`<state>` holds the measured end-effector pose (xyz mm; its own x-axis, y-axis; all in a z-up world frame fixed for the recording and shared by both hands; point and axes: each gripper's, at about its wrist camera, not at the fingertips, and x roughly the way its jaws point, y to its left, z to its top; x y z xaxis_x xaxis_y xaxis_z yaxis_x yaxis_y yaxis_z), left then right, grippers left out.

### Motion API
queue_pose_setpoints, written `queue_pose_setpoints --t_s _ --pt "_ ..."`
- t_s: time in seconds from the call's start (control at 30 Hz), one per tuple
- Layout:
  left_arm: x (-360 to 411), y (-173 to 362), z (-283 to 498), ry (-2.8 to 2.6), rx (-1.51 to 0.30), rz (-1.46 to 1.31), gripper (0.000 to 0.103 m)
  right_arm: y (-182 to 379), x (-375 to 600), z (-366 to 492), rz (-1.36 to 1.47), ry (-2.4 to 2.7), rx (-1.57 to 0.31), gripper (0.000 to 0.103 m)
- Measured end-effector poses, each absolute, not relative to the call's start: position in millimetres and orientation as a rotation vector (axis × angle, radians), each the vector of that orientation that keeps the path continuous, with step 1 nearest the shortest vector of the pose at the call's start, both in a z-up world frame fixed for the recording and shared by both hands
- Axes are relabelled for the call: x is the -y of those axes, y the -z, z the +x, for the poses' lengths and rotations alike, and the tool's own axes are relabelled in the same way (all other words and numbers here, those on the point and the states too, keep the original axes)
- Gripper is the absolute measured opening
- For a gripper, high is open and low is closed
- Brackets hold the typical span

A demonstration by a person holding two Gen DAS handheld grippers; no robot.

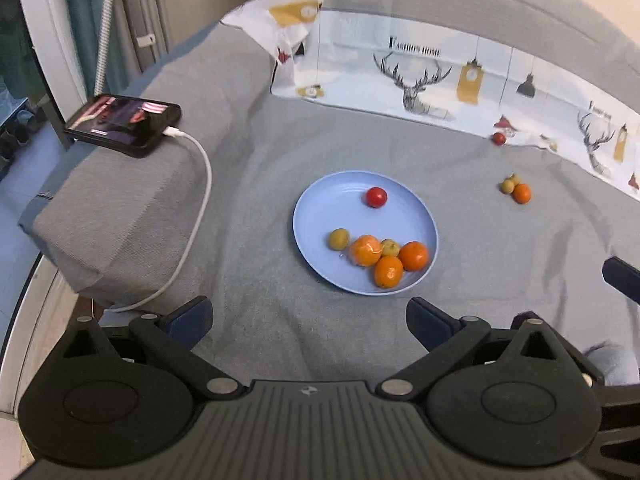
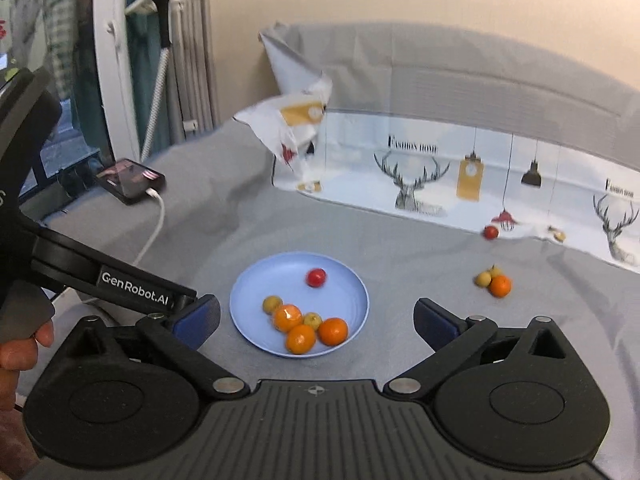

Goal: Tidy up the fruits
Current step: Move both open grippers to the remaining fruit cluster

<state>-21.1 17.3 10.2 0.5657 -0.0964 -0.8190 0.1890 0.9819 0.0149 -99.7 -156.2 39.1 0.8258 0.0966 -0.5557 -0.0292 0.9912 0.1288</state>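
A blue plate (image 1: pixel 320 216) (image 2: pixel 256 292) lies on the grey bedcover and holds three oranges (image 1: pixel 414 255) (image 2: pixel 333 331), two small yellow-green fruits (image 1: pixel 339 239) (image 2: pixel 272 304) and a red fruit (image 1: pixel 376 197) (image 2: pixel 316 277). To the right on the cover lie an orange (image 1: pixel 522 193) (image 2: pixel 500 285) with small yellow fruits (image 1: pixel 508 186) (image 2: pixel 483 279) touching it. Another red fruit (image 1: pixel 499 138) (image 2: pixel 491 232) lies farther back by the printed cloth. My left gripper (image 1: pixel 308 322) and right gripper (image 2: pixel 316 320) are both open and empty, held near the plate's near side.
A phone (image 1: pixel 124 122) (image 2: pixel 132 180) on a white charging cable (image 1: pixel 196 216) lies on a raised grey fold at left. A deer-print cloth (image 1: pixel 440 80) (image 2: pixel 440 176) lines the back. The left gripper's arm (image 2: pixel 100 276) crosses the right wrist view at left.
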Motion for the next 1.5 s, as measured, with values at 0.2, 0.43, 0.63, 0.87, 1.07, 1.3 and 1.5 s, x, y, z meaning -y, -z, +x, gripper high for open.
queue_pose_setpoints --t_s 0.2,0.43,0.63,0.87,1.07,1.3,1.5 --pt "-26 -16 -45 0.181 -0.947 0.088 0.103 -54 150 -125 0.105 -0.07 -0.541 0.102" --pt "-27 -25 -58 0.188 -0.917 0.088 0.103 -60 145 -142 0.092 -0.062 -0.516 0.102" --pt "-26 -26 -58 0.187 -0.914 0.091 0.103 -61 143 -145 0.089 -0.057 -0.511 0.102" --pt "-23 -17 -48 0.178 -0.946 0.102 0.103 -55 146 -139 0.104 -0.06 -0.534 0.102" --pt "-20 -7 -34 0.167 -0.985 0.111 0.103 -46 150 -126 0.12 -0.068 -0.567 0.102" --pt "-11 2 -16 0.157 -1.02 0.124 0.103 -34 155 -111 0.136 -0.072 -0.604 0.102" --pt "3 6 -2 0.162 -1.036 0.147 0.103 -26 167 -102 0.166 -0.045 -0.62 0.102"
